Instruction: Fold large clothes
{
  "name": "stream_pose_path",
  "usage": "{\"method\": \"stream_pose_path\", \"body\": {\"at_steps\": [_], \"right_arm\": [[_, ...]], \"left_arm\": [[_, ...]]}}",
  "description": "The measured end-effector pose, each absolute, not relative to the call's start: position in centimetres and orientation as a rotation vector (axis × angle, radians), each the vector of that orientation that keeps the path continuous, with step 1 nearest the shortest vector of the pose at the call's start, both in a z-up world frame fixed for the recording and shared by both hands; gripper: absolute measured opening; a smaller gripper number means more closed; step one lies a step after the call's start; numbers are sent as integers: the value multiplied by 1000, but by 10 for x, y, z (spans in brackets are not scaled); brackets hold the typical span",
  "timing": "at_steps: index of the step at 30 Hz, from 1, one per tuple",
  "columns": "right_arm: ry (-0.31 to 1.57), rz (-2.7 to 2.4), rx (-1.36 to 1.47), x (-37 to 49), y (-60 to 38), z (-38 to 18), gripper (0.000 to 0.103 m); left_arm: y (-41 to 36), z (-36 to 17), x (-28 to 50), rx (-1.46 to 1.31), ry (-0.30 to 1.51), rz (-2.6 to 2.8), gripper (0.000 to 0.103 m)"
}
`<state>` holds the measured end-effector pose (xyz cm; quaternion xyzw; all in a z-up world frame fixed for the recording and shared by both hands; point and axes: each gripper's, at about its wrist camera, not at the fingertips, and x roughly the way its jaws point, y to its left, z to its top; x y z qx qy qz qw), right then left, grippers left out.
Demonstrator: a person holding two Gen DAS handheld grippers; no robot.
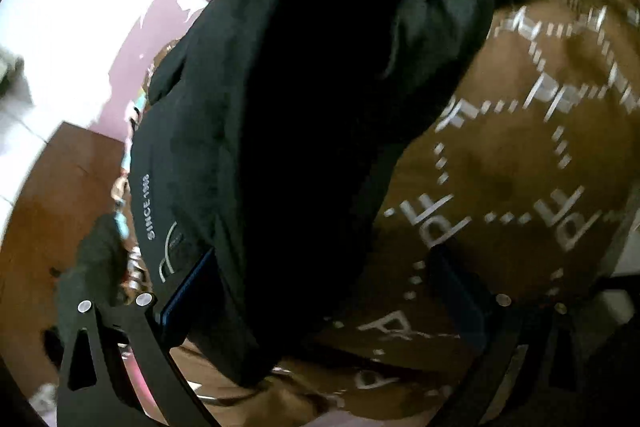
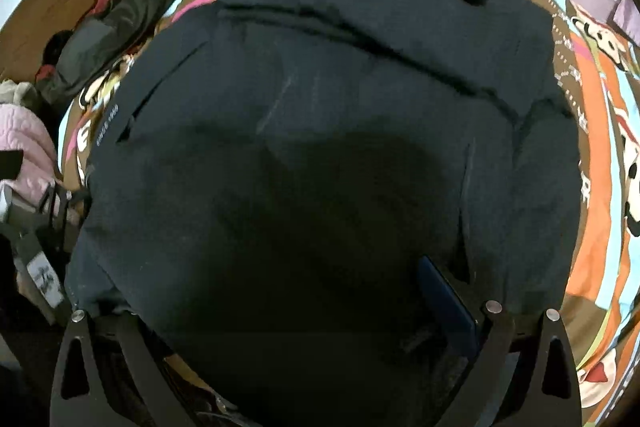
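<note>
**Black garment spread on patterned bedspread; both grippers wide apart**

The black garment (image 2: 320, 131) lies across a brown patterned bedspread (image 1: 512, 163) on the bed. The left gripper (image 1: 320, 291) stands spread, its fingers straddling the garment's edge without clamping it. The right gripper (image 2: 280, 307) is likewise spread, low over the cloth. A dark jacket (image 2: 108, 27) lies at the bed's edge.

Both wrist views close, downward — shared black garment (image 1: 300, 107) (image 2: 320, 147) on bedspread (image 1: 500, 167) (image 2: 592, 107).

Black garment (image 2: 320, 147) hides right tool's (image 2: 280, 307) left finger.
</note>
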<state>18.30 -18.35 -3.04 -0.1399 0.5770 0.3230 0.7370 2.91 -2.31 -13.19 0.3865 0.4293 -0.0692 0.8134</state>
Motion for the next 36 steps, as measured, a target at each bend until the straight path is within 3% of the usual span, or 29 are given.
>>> {"method": "stream_pose_path", "body": {"at_steps": [5, 7, 9, 15, 17, 27, 36], "right_arm": [[1296, 712, -330, 178, -188, -41, 101], [1292, 715, -338, 177, -188, -41, 101], [1291, 718, -334, 178, -191, -40, 101], [1298, 720, -305, 179, -200, -37, 101], [1295, 730, -295, 178, -203, -34, 102], [1080, 759, -334, 145, -202, 16, 102], [870, 562, -582, 110, -160, -4, 103]], "left_arm": [[-18, -139, 38, 867, 900, -114, 101], [-17, -141, 42, 880, 893, -106, 95], [-13, -142, 46, 896, 879, -97, 68], [3, -129, 54, 881, 850, -96, 24], [7, -109, 57, 800, 826, -98, 17], [-7, 18, 87, 536, 635, -143, 13], [-31, 83, 159, 405, 770, -232, 12]]}}
